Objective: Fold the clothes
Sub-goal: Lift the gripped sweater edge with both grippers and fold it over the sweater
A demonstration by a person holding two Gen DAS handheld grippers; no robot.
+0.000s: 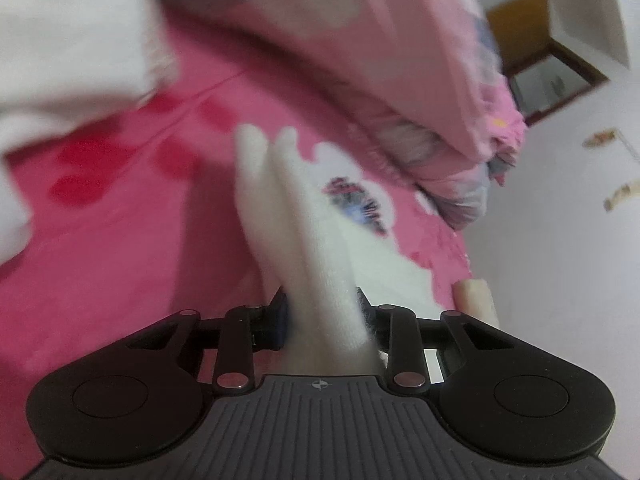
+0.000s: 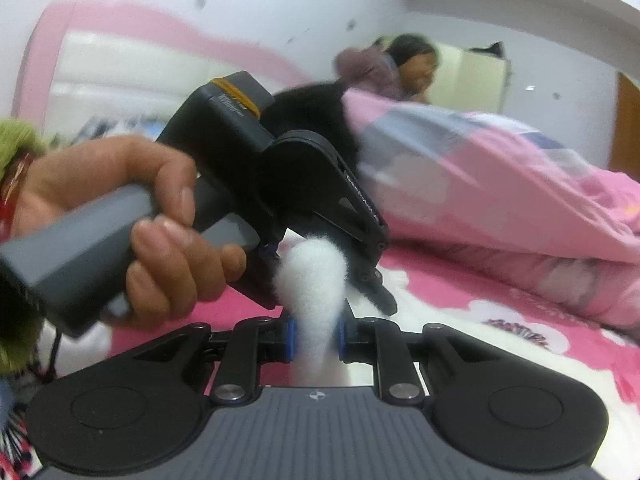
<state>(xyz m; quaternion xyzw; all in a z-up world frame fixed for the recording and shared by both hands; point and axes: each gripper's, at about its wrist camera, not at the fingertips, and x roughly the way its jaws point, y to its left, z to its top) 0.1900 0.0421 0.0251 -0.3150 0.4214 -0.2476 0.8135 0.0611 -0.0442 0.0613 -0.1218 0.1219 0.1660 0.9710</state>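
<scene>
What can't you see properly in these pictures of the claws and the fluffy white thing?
- White fleece garment, left wrist view: motion blur and the left claw pinching it hide what kind of clothing it is.
- Same fleece, right wrist view: only a bunched strip shows in the right claw; the rest is under the claw's body.
- Pink quilt: blurred, pattern unreadable.
- Left hand: arm cut off by the edge.
</scene>
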